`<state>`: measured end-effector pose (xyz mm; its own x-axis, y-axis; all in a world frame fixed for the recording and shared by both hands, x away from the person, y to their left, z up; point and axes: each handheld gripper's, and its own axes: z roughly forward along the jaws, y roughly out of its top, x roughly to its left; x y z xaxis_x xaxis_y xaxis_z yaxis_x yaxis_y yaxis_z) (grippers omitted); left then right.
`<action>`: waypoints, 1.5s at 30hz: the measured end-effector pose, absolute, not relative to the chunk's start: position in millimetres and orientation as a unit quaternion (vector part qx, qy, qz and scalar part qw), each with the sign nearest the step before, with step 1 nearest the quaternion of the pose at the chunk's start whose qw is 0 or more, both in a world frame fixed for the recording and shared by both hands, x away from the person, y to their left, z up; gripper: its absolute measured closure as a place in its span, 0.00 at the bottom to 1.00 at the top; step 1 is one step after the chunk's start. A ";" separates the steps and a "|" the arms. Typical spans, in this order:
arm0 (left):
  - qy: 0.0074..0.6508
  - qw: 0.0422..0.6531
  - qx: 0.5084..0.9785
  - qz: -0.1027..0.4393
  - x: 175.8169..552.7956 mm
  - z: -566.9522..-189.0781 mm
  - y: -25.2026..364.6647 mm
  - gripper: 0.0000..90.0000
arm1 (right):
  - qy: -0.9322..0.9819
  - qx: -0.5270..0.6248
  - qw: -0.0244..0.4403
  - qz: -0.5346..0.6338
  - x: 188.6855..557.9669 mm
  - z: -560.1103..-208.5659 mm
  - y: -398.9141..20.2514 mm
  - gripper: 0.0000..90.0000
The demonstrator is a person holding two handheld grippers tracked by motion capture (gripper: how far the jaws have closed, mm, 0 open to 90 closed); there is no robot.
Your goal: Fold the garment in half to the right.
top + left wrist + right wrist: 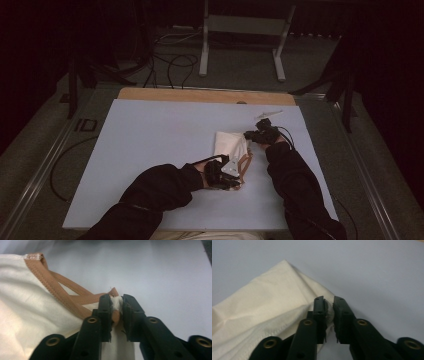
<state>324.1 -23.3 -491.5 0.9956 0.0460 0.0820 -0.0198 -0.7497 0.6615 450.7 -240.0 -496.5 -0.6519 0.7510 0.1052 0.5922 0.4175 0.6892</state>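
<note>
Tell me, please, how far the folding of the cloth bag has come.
Done: the cream bag lies folded into a compact shape on the white board. In hand: the left gripper has the handle end between its jaws, the right gripper a corner. Left: letting go, perhaps another fold.
</note>
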 end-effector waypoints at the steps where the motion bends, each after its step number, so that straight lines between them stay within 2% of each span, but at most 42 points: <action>1: 0.007 0.354 0.934 0.047 324.1 -491.5 -23.3 0.82 | 0.835 0.404 0.110 0.358 450.0 -495.9 -241.3 0.87; 6: 0.018 0.367 0.929 0.039 320.5 -486.5 -15.0 0.68 | 0.834 0.405 0.113 0.358 447.0 -492.5 -247.2 0.76; 9: 0.021 0.372 0.927 0.041 319.5 -485.1 -12.1 0.61 | 0.832 0.405 0.115 0.361 445.4 -489.5 -248.8 0.73; 10: 0.024 0.374 0.926 0.042 319.3 -482.7 -8.5 0.61 | 0.832 0.405 0.116 0.362 445.1 -488.5 -249.2 0.70; 11: 0.027 0.376 0.925 0.043 318.9 -481.8 -7.2 0.57 | 0.829 0.406 0.116 0.366 444.5 -485.1 -250.1 0.63; 16: 0.041 0.385 0.921 0.051 318.5 -476.0 0.9 0.47 | 0.824 0.407 0.121 0.375 442.0 -475.9 -248.9 0.53; 34: 0.118 0.408 0.903 0.063 319.1 -472.8 46.5 0.08 | 0.827 0.399 0.112 0.380 439.4 -469.1 -232.4 0.48; 38: 0.132 0.411 0.899 0.069 317.3 -474.7 60.9 0.03 | 0.828 0.400 0.114 0.376 441.6 -471.0 -230.1 0.48; 45: 0.153 0.418 0.892 0.080 315.5 -477.8 86.2 0.00 | 0.828 0.404 0.113 0.372 443.6 -473.7 -226.9 0.47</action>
